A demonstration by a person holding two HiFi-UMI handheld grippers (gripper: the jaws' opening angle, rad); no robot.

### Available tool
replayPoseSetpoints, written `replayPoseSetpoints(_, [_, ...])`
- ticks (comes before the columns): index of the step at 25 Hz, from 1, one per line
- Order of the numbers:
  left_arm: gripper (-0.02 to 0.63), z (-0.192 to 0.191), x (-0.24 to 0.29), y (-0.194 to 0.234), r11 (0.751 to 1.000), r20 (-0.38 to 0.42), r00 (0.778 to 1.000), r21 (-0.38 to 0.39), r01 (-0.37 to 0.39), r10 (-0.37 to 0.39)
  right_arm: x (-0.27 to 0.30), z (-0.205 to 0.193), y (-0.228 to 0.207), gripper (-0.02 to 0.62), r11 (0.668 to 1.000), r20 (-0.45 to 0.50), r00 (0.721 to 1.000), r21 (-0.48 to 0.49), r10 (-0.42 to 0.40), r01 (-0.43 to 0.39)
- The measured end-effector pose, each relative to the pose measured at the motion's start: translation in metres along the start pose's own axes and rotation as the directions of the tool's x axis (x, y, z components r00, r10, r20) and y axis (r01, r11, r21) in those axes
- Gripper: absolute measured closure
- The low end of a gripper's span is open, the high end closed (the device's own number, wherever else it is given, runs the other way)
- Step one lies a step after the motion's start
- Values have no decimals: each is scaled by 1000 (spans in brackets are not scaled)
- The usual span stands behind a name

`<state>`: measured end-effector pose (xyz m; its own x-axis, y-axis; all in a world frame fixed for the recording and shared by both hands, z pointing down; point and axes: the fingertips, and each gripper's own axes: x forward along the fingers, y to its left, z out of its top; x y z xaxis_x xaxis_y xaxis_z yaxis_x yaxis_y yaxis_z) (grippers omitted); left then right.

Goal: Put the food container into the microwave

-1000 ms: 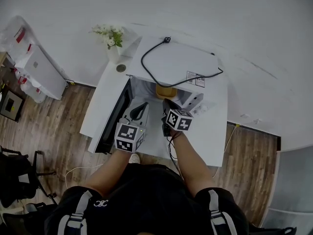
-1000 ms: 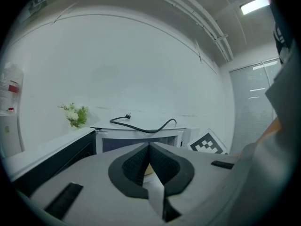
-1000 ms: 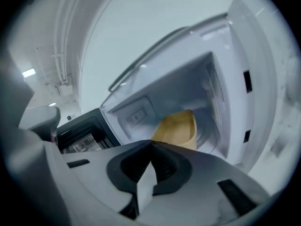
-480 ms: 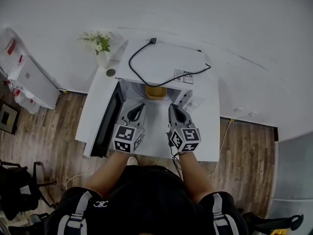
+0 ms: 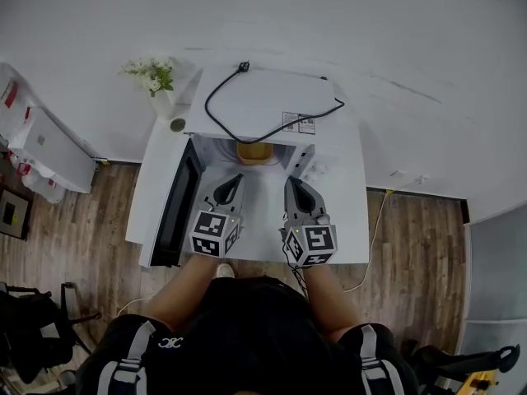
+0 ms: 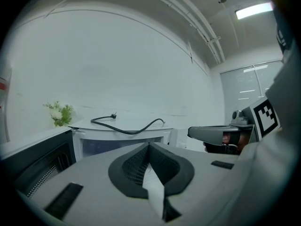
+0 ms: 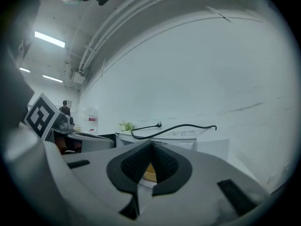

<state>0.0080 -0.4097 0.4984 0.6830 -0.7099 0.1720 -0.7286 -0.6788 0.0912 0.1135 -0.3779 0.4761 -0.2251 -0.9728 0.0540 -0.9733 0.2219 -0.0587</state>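
Note:
The white microwave [image 5: 263, 105] stands on a white table [image 5: 350, 220] with its door [image 5: 175, 212] swung open to the left. A yellow food container [image 5: 254, 152] sits inside the cavity, near the front opening. My left gripper [image 5: 233, 179] and right gripper [image 5: 293, 183] hover side by side over the table in front of the opening, both shut and empty, clear of the container. In the right gripper view the container [image 7: 149, 172] shows just beyond the closed right gripper [image 7: 151, 144]. The left gripper [image 6: 149, 145] points at the microwave [image 6: 122, 138].
A black power cable [image 5: 247, 97] lies looped on the microwave's top. A vase of white flowers [image 5: 152, 76] and a small round object [image 5: 178, 125] stand at the table's far left corner. Wooden floor surrounds the table; a white wall is behind.
My right gripper has drawn back from the microwave opening toward me, leaving the yellow container inside. The left gripper has stayed about where it was.

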Motion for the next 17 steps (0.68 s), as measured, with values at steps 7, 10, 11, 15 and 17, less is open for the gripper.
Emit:
replayPoseSetpoints(7, [606, -1, 3, 0, 1000, -7, 1000, 6, 9, -9, 0, -6, -6, 598, 999, 3, 1000, 41, -30, 30])
replayPoseSetpoints(10, [605, -2, 3, 1, 1000, -8, 1000, 8, 9, -9, 1, -7, -7, 598, 998, 2, 1000, 46, -31, 31])
replayPoseSetpoints(11, [606, -2, 4, 2, 1000, -10, 1000, 8, 9, -9, 2, -8, -7, 598, 998, 2, 1000, 45, -31, 31])
replayPoseSetpoints(15, [605, -4, 6, 5, 1000, -15, 1000, 6, 7, -7, 6, -10, -7, 598, 999, -4, 999, 30, -34, 34])
replayPoseSetpoints(17, [605, -4, 7, 8, 1000, -15, 1000, 6, 5, -5, 8, -11, -7, 598, 999, -6, 999, 23, -34, 34])
